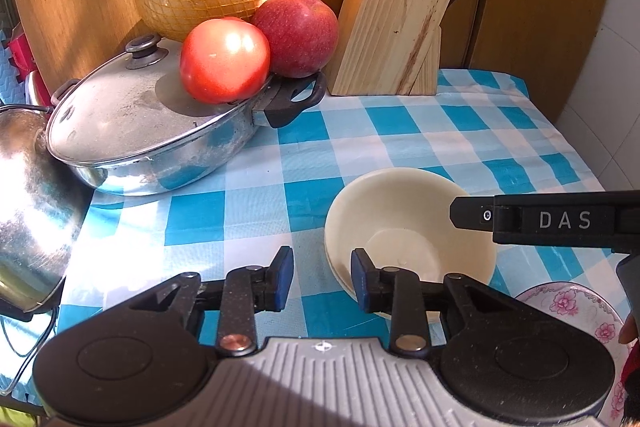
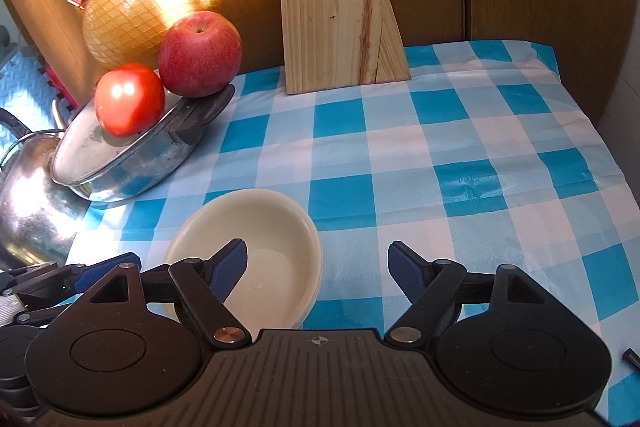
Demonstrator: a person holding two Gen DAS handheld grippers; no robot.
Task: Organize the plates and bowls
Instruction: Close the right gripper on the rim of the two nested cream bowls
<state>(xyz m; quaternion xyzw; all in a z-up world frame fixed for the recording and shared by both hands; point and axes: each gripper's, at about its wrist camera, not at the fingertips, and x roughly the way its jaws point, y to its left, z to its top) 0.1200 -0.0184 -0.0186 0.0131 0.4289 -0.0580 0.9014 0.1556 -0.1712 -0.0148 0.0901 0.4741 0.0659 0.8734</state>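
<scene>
Both grippers hang spread and empty over the checked tablecloth (image 2: 440, 155): left gripper (image 1: 322, 277) at the cream bowls' (image 1: 400, 227) nine o'clock rim, right gripper (image 2: 318, 267) straddling their three o'clock rim. Floral plate (image 1: 576, 311) sits at the bowls' four o'clock.

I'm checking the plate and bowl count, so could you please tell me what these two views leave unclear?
- How many cream bowls are nested: both views show only stacked rims, and the tongs cover the near side.
- The floral plate: cut off by the left wrist view's lower right edge and the left tongs' body; absent from the right wrist view.
- The knives in the knife block: blades hidden inside; handles cropped at the top edge.
</scene>
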